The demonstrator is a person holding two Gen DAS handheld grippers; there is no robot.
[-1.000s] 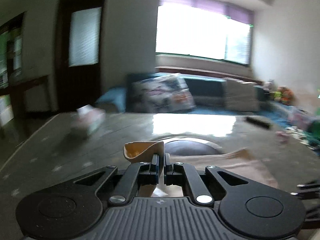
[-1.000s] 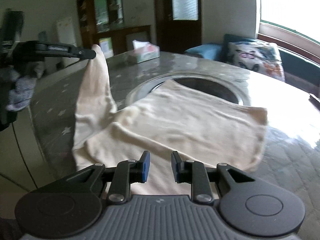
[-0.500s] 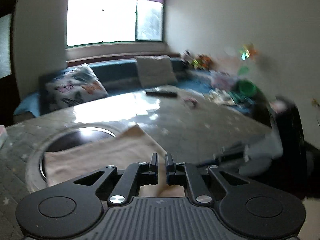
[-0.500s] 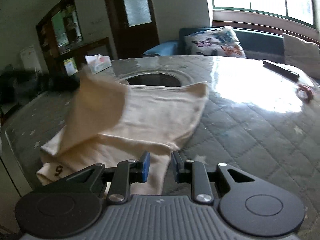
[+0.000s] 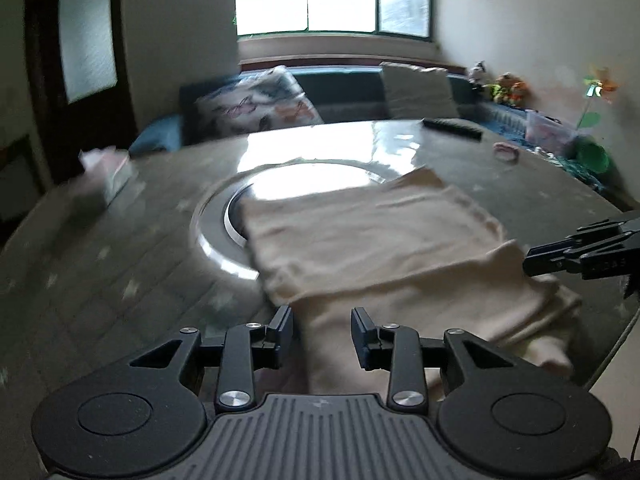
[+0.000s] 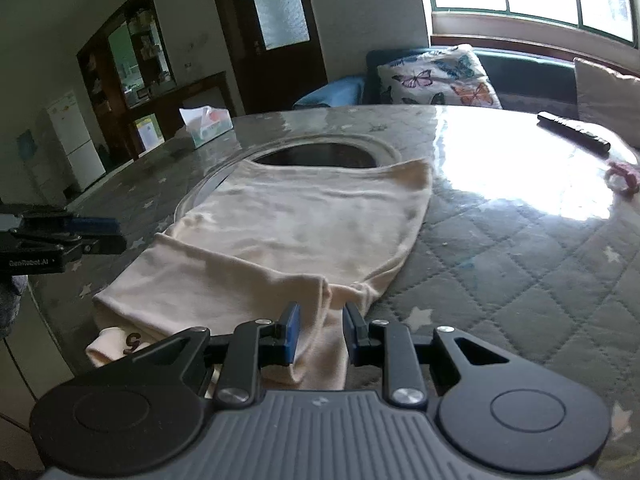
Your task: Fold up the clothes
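Here, a tissue box (image 6: 206, 125) is seen at the far left of the desk (image 6: 520, 240), by the dark cabinets. The left tool (image 5: 321, 330) is held low over the near left edge of the cream garment (image 5: 372, 240); its jaws are opening, cloth is seen below the gap, and the pads are not pressed on it. In the right wrist view that same tool (image 6: 108, 232) is seen side-on at the left edge, just beside the garment's folded side. The garment (image 6: 304, 232) is laid flat at the desk's middle, folded over itself, its far edge lapping the round inset ring (image 6: 384, 148). A dark mark like a numeral is shown on a flap at the near left corner. The right tool (image 6: 320, 328) is set at the garment's near edge, jaws parted narrowly with a fold of cloth between them; whether the pads bear on it cannot be told. Further right, a remote control (image 6: 572, 130) and a small pink item (image 6: 622, 178) are noted on the desk.
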